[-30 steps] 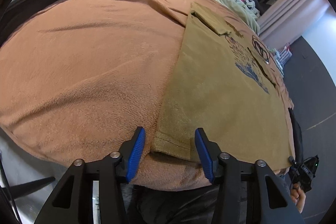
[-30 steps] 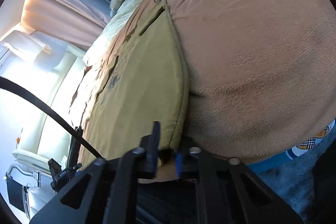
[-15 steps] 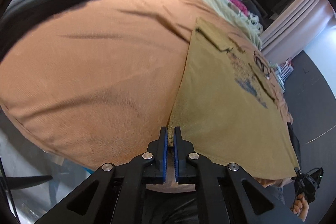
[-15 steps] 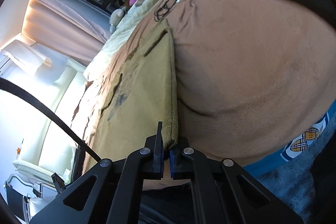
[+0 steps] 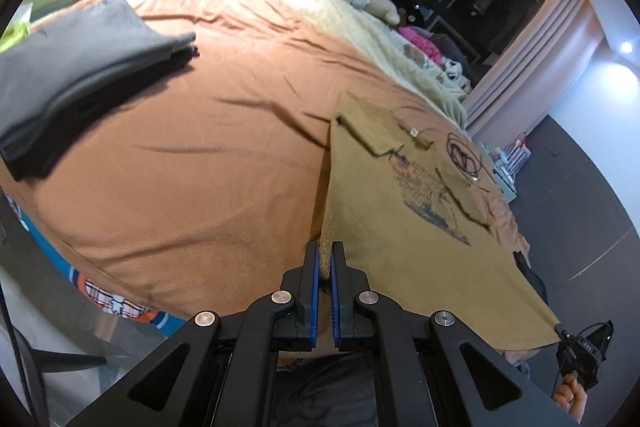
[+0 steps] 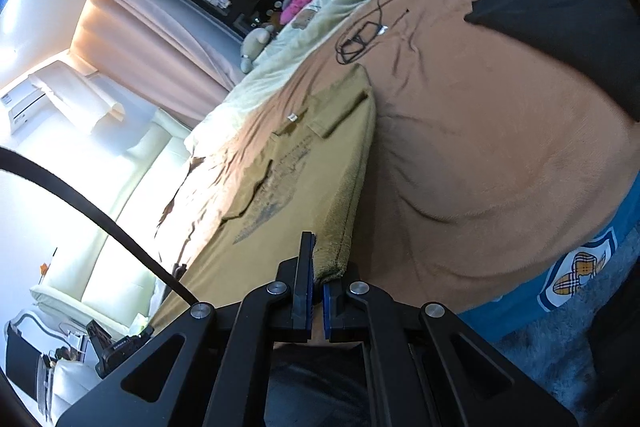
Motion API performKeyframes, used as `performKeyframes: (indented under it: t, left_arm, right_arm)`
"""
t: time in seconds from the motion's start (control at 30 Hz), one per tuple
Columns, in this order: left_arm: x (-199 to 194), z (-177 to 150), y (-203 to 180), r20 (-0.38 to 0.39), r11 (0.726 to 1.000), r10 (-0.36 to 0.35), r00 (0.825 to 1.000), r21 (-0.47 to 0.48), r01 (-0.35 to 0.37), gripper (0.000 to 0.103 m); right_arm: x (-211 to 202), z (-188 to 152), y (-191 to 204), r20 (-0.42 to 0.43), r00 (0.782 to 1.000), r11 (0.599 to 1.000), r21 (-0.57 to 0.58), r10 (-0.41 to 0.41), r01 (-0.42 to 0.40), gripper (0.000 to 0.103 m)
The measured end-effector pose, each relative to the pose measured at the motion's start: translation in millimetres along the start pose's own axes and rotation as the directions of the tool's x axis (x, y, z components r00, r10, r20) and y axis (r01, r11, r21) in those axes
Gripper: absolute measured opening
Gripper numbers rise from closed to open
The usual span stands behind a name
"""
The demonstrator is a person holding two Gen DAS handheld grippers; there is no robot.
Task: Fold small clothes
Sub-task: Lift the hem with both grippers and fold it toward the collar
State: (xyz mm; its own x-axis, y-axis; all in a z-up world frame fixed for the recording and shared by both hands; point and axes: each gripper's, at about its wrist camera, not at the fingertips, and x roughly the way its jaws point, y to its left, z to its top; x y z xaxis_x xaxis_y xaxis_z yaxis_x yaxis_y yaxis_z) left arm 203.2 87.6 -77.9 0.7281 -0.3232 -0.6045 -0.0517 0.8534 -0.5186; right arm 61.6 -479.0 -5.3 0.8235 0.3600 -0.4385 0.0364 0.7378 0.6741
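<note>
An olive-tan T-shirt (image 5: 408, 219) with a dark blue chest print lies on the orange-brown bed cover (image 5: 192, 167), sleeves folded in. My left gripper (image 5: 325, 259) is shut on the shirt's near left hem corner and holds it lifted off the cover. In the right wrist view the same T-shirt (image 6: 280, 187) stretches away, and my right gripper (image 6: 318, 267) is shut on its near right hem corner, also raised. The hem hangs taut between the two grippers. The right gripper (image 5: 580, 351) shows small at the lower right of the left view, in a person's hand.
A stack of folded dark grey clothes (image 5: 80, 67) sits at the left on the bed. A black garment (image 6: 568, 27) lies at the right. A coiled black cable (image 6: 360, 39) rests beyond the shirt's collar. Cream bedding and soft toys (image 5: 416, 43) lie farther back.
The left gripper, open around the hem a second ago, has shut on it. Both grippers have risen, lifting the shirt's near edge off the cover.
</note>
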Motion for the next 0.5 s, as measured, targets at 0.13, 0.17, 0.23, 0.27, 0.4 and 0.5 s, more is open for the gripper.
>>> performKeyframes:
  t: [0.13,0.17,0.23,0.27,0.4,0.5]
  left_arm:
    - [-31,0,-1,0.019,1.0,-0.018,1.0,0.005,0.018,0.004]
    - [-39,-2,-3,0.023,1.0,-0.022,0.999,0.009,0.022,0.004]
    - [-56,-5,-5,0.032,0.999,-0.026,0.999,0.021,0.026,0.004]
    - [-63,-7,-6,0.035,0.999,-0.029,0.999,0.023,0.028,0.004]
    - [-94,-16,-5,0.057,0.999,-0.039,0.998,0.031,0.038,0.004]
    - [-111,-24,-4,0.064,0.999,-0.045,0.997,0.032,0.043,0.004]
  right_arm:
    - [-19,-6,8,0.007,1.0,1.0,-0.022,0.013,-0.013,0.0]
    - [-23,-8,9,0.009,1.0,1.0,-0.025,0.018,-0.017,0.0]
    - [-30,-10,13,0.013,0.999,0.999,-0.032,0.03,-0.03,0.0]
    - [-35,-12,15,0.016,0.999,0.999,-0.04,0.035,-0.034,0.0]
    - [-49,-16,15,0.02,0.999,0.997,-0.06,0.05,-0.049,0.0]
    - [-57,-17,11,0.014,0.996,0.996,-0.045,0.083,-0.083,0.0]
